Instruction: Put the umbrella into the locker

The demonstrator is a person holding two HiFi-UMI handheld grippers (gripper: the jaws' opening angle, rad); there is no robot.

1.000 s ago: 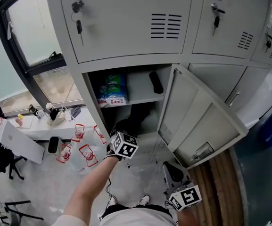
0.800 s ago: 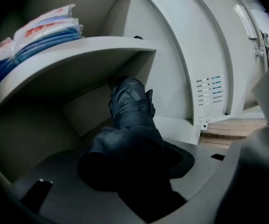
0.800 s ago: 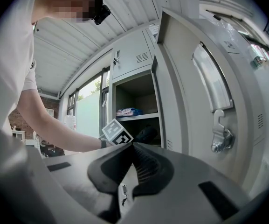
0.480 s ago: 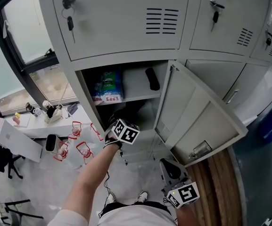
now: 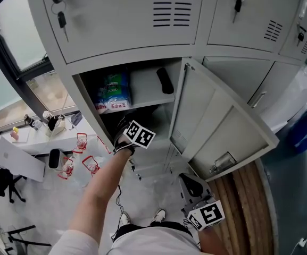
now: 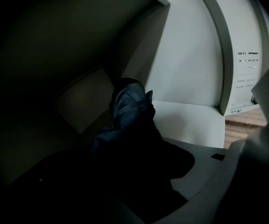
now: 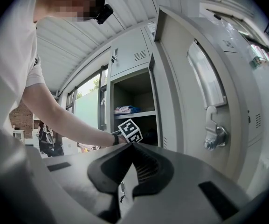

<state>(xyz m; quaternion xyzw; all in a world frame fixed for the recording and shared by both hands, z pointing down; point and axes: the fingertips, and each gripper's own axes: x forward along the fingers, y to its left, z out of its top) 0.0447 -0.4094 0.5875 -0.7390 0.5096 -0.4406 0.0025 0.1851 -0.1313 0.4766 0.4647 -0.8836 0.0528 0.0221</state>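
The dark folded umbrella fills the middle of the left gripper view, running from between the jaws up into the shadowed lower compartment of the open grey locker. In the head view my left gripper reaches into that compartment, shut on the umbrella, its fingertips hidden in the dark. The locker door stands swung out to the right. My right gripper hangs low in front of the door, shut and empty. Its own view shows the right gripper with jaws together and the left gripper's marker cube at the locker mouth.
On the locker's upper shelf lie a blue packet and a black object. Closed lockers with keys surround it. A low white desk and clear red-printed items stand at the left. The door's latch juts at the right.
My left gripper has pushed farther into the lower compartment with the umbrella. The right gripper has kept still.
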